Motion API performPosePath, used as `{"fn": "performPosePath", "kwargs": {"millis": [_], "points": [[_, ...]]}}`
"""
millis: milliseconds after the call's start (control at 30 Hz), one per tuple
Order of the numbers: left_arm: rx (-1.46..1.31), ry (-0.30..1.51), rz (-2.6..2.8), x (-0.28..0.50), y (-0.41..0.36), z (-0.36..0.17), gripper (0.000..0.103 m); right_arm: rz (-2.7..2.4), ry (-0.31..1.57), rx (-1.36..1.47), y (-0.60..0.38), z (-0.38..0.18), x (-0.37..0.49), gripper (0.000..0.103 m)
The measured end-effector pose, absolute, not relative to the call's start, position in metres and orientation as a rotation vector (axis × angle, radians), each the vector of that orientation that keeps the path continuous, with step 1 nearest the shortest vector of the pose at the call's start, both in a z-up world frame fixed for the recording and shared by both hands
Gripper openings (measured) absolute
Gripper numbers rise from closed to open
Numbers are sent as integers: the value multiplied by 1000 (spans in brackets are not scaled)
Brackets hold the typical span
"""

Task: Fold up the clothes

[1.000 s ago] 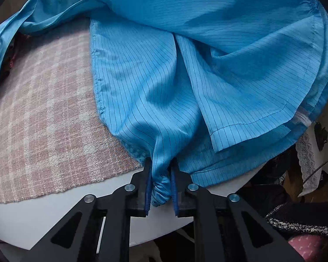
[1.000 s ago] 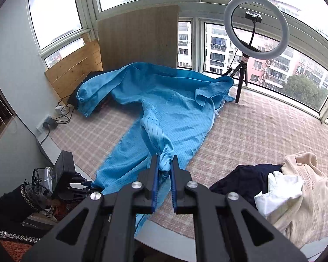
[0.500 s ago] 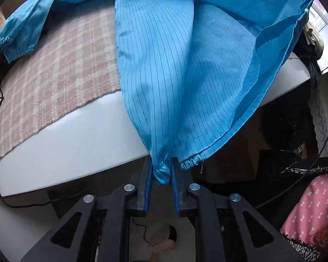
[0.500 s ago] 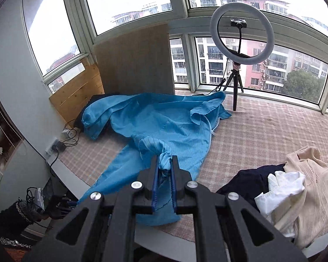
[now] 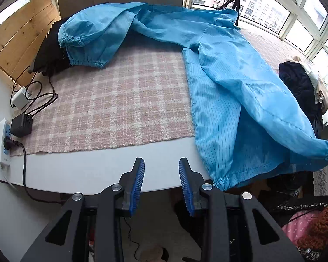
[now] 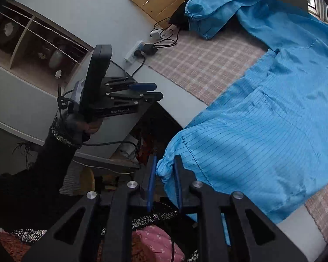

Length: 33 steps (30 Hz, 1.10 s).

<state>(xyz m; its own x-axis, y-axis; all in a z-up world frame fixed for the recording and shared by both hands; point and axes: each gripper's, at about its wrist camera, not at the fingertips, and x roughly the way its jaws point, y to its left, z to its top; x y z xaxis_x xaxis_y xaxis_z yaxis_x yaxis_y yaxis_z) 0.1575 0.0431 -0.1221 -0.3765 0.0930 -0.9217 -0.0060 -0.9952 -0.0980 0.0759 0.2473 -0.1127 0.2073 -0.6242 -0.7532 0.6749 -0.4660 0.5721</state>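
The blue garment [image 5: 229, 91] is spread over the surface [image 5: 87, 170], hanging off at 4 o'clock. Left tongs [image 5: 161, 185] are opening, empty; right tongs [image 6: 164, 185], opening, pinch a bunched cuff for straightening.

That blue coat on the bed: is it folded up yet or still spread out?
Still spread out. The blue coat lies open across the checked blanket, one sleeve flung toward the far corner and its hem hanging over the near edge.
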Motion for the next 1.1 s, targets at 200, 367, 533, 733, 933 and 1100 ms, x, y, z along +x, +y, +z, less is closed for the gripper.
{"fn": "performPosePath", "kwargs": {"millis": [200, 367, 533, 733, 933, 1100], "points": [[-1666, -203, 2437, 142, 79, -154, 31, -1613, 168, 1352, 259, -66, 26, 39], [-1683, -218, 2378, 145, 100, -174, 33, -1931, 484, 1283, 221, -76, -68, 55], [-1691, -175, 2373, 138, 113, -183, 33, -1899, 574, 1390, 147, -154, -161, 55], [-1695, -245, 2339, 133, 108, -193, 33, -1895, 795, 1460, 86, -229, -209, 54], [-1711, -246, 2303, 128, 109, -201, 33, -1861, 615, 1500, 109, -215, -248, 3], [-1721, -240, 2274, 124, 111, -203, 33, -1990, 516, 1438, 139, -175, -291, 3]]}}
